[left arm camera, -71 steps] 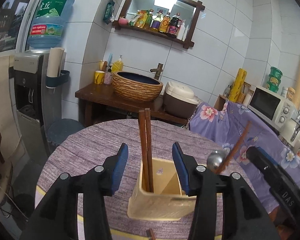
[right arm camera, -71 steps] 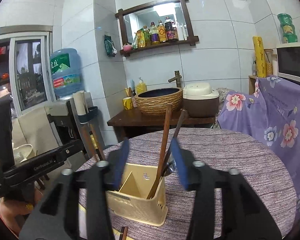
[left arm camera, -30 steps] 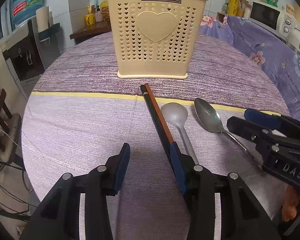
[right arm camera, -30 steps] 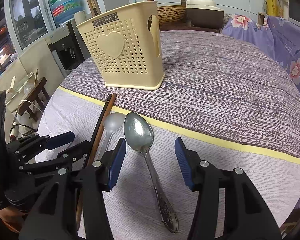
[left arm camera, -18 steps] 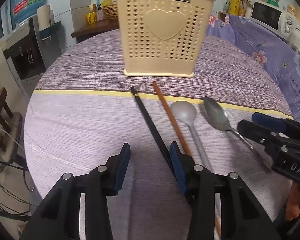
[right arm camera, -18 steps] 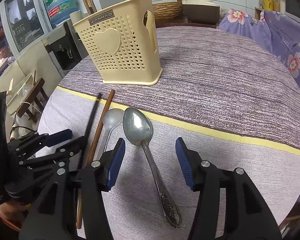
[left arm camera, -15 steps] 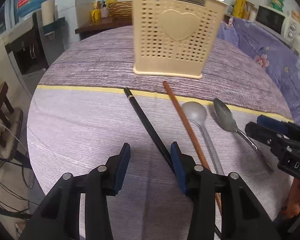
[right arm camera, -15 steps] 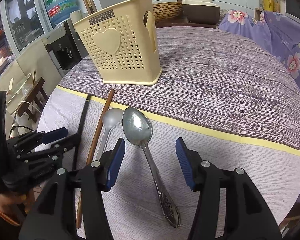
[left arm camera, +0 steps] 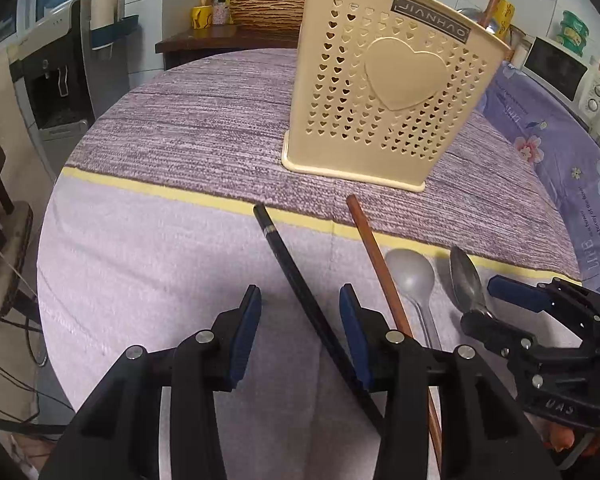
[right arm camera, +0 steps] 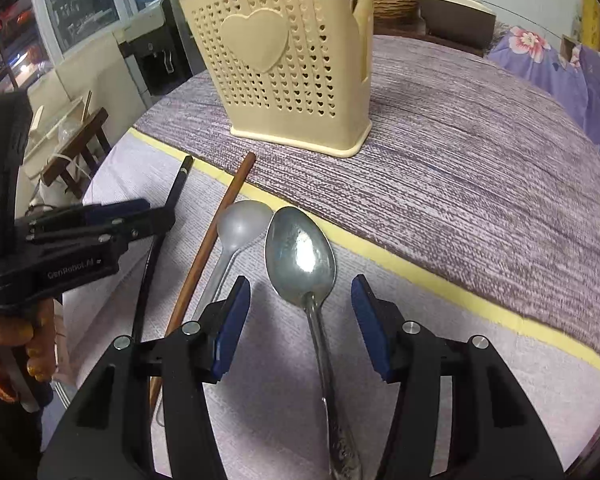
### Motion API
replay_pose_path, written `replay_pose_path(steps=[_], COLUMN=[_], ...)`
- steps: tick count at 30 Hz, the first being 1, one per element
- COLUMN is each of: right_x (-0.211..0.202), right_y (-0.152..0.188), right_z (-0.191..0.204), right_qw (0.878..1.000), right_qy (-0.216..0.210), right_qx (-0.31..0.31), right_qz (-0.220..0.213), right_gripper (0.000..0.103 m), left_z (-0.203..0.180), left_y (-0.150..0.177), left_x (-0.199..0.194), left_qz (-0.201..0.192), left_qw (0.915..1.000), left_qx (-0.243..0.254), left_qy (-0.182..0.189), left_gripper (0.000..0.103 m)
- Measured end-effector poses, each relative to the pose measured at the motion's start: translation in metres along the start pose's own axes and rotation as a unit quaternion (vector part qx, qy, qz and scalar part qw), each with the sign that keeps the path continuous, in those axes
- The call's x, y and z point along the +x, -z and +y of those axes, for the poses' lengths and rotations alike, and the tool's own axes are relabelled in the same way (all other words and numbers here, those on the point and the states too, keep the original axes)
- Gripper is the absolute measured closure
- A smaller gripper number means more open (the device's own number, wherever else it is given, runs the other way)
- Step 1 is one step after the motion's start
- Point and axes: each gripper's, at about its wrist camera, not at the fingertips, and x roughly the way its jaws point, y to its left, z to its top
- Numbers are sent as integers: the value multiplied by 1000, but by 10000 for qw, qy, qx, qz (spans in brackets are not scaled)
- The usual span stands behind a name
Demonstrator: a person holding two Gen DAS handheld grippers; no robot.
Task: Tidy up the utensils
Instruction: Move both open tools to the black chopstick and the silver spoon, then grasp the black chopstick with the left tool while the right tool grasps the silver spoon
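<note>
Left hand-held gripper (left arm camera: pixel 299 334): jaws spread wide, holding nothing; the black chopstick runs between its blue pads, nearer the right pad, and whether that pad touches the stick cannot be told.
Right hand-held gripper (right arm camera: pixel 300 322): jaws spread wide, holding nothing; the steel spoon's neck lies between its pads, clear of both.
Black chopstick (left arm camera: pixel 300 280): flat on the surface, its far end on the yellow stripe, slanting toward the camera and to the right.
Brown chopstick (left arm camera: pixel 374 252): flat on the surface, just right of the black one, far end just short of the holder's base.
Grey spoon (right arm camera: pixel 242 226): flat on the surface, between the brown chopstick and the steel spoon, bowl pointing toward the holder.
Steel spoon (right arm camera: pixel 300 258): bowl up, just beside the grey spoon, patterned handle running toward the right wrist camera.
Utensil holder (left arm camera: pixel 384 92): cream plastic, upright on the darker part of the cloth, heart-shaped holes and a raised heart on its front; utensil tops stick up above its rim.
Surface (left arm camera: pixel 160 272): round, covered by a purple-grey cloth with a yellow stripe (right arm camera: pixel 440 284) across it.
Background: water dispenser (left arm camera: pixel 56 76) at left, microwave (left arm camera: pixel 556 68) at right.
</note>
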Motion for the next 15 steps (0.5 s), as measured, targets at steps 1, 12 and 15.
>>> replay_pose_path(steps=[1,12,15], right_x=[2,12,12], right_y=[-1,-13,-14], right_z=[1,8,10], right_qw=[10000,9983,9983], right_qy=[27,307,313], right_qx=[-51,-460,-469], right_qz=[21,160,151], right_gripper=[50,52,61], left_z=[-1,-12,-15], left_y=[-4,-23,-23], left_x=[3,20,20], left_qz=[6,101,77], left_qw=[10000,9993,9990], left_qx=[34,309,395], left_qy=[-35,-156,-215], left_gripper=[64,88,90])
